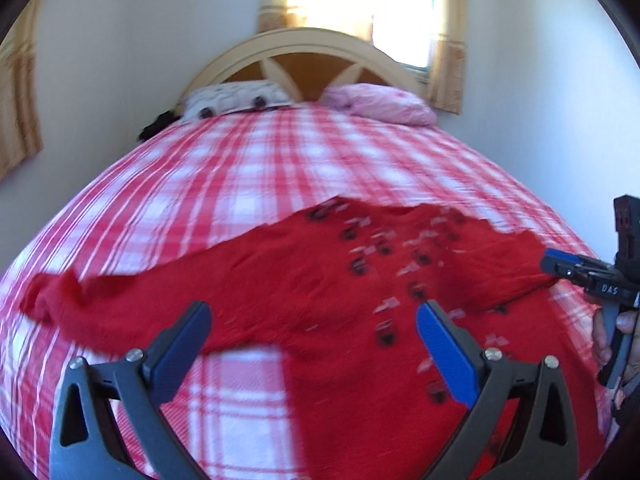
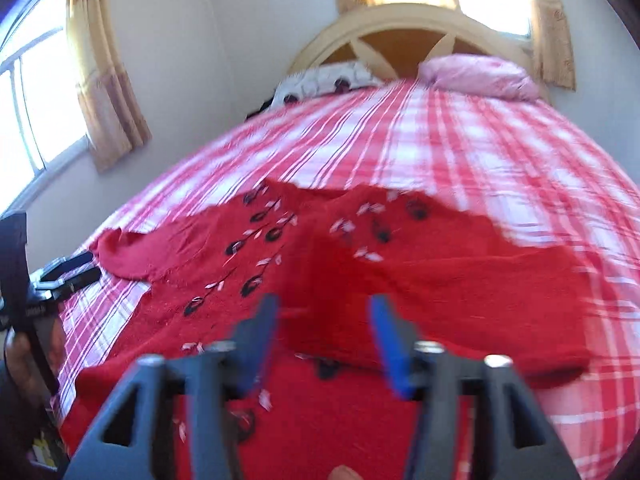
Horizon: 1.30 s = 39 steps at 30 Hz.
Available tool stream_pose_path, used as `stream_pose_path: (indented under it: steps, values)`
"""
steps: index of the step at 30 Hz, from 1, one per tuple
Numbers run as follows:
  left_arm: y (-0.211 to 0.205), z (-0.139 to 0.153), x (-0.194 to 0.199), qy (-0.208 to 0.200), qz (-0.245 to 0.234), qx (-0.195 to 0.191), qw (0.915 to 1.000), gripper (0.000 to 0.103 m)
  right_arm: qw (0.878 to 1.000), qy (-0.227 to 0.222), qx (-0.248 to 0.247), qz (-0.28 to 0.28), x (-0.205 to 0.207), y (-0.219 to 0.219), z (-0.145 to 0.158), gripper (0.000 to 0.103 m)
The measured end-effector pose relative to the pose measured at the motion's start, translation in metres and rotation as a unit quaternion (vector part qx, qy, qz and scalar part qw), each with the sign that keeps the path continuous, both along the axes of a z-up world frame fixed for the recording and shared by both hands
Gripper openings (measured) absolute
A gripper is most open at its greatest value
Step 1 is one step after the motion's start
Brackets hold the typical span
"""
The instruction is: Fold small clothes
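We have a red knitted sweater [image 1: 320, 280] spread across the near part of the bed [image 1: 280, 168], lying on a red-and-white plaid cover, with its embroidered dark and pale flower motifs facing up. One sleeve [image 1: 60, 292] trails out flat to the left in the left wrist view, and the other side looks folded across the body, leaving a raised ridge down the middle in the right wrist view. Our left claw [image 1: 312, 332] hangs just above the lower edge of the garment with its jaws spread wide and nothing between them. Our right claw [image 2: 324, 336] also stands apart, over the folded red cloth, and we see no fabric pinched between its pads. We judge the sweater to be light, soft and limp: it will sag and stretch wherever it is lifted, and a single grip point would let the rest drag and bunch. The knit looks fuzzy enough to hold well between the pads, but the embroidery could snag, so we would keep off it. The best holds appear to be the hem corners, the cuff of the outstretched sleeve or the shoulder edge, taken by both claws together so that the fold stays straight. Pillows [image 1: 376, 104] lie well apart at the headboard.
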<state>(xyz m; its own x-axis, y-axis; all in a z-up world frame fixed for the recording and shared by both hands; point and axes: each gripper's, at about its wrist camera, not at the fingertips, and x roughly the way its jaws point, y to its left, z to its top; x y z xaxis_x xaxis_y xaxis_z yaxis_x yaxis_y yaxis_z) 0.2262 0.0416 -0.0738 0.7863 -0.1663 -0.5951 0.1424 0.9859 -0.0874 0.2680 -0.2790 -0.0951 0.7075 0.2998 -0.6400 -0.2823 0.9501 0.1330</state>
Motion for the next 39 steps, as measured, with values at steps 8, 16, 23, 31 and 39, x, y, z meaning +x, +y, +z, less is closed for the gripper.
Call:
stream_pose_path:
  steps: [8, 16, 23, 31, 39]
  values:
    - [-0.09, 0.001, 0.036, 0.037, -0.071, 0.014, 0.9967, 0.098, 0.993, -0.037, 0.067, -0.09, -0.029, -0.097, 0.009, 0.065]
    - [-0.159, -0.034, 0.079, 0.099, -0.088, 0.023, 0.9909, 0.075, 0.977, -0.07, 0.141, -0.143, -0.051, -0.159, -0.01, 0.065]
    - [-0.165, -0.073, 0.099, 0.157, -0.077, -0.001, 0.9846, 0.06, 0.977, -0.065, 0.13, -0.156, -0.048, -0.159, -0.022, 0.065]
    - [-0.172, -0.084, 0.09, 0.165, -0.074, -0.002, 0.9835, 0.067, 0.977, -0.056, 0.131, -0.157, -0.046, -0.161, -0.029, 0.065]
    - [-0.181, -0.071, 0.085, 0.137, -0.101, 0.017, 0.9853, 0.014, 0.976, -0.048, 0.142, -0.159, -0.043, -0.164, -0.032, 0.065]
